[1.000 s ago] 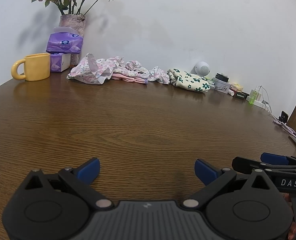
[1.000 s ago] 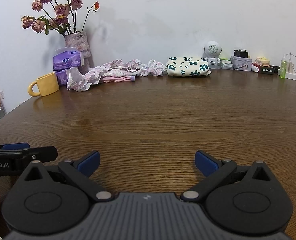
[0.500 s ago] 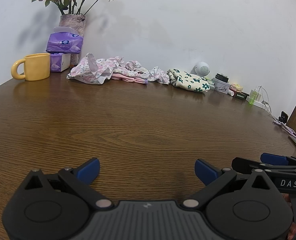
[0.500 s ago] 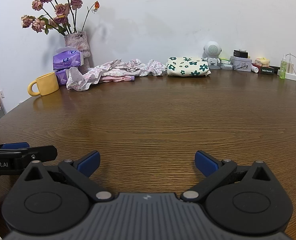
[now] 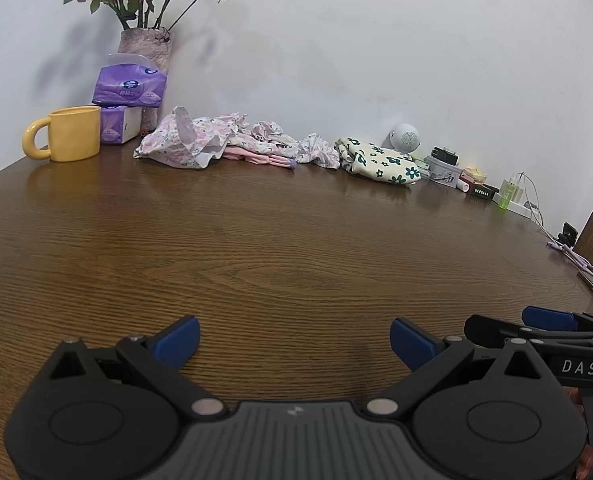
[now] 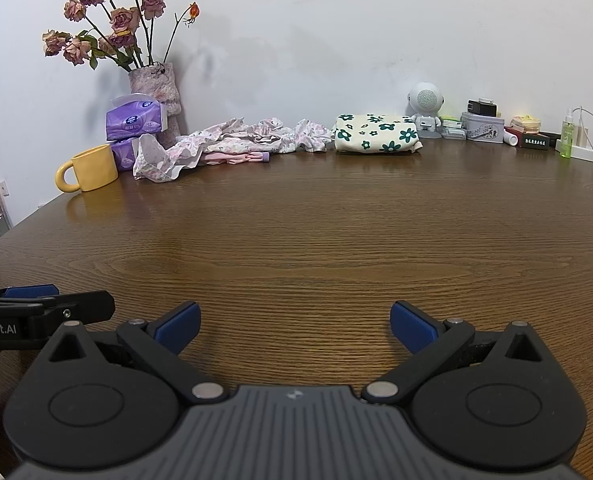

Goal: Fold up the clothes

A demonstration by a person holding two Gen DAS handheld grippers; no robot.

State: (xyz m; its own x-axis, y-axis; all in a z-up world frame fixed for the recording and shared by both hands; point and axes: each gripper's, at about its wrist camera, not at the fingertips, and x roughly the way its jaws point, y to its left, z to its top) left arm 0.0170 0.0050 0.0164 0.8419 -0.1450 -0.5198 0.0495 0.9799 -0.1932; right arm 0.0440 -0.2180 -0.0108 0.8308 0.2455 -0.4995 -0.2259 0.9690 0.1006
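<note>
A crumpled heap of pink floral clothes lies at the far edge of the brown wooden table, by the wall. Right of it sits a folded cream garment with dark green flowers. My left gripper hovers low over the near table, open, nothing between its blue pads. My right gripper is likewise open and empty, beside the left one; its side shows in the left wrist view. Both are far from the clothes.
A yellow mug, purple tissue packs and a vase of dried roses stand back left. A white round speaker, tins, a green bottle and cables line the back right.
</note>
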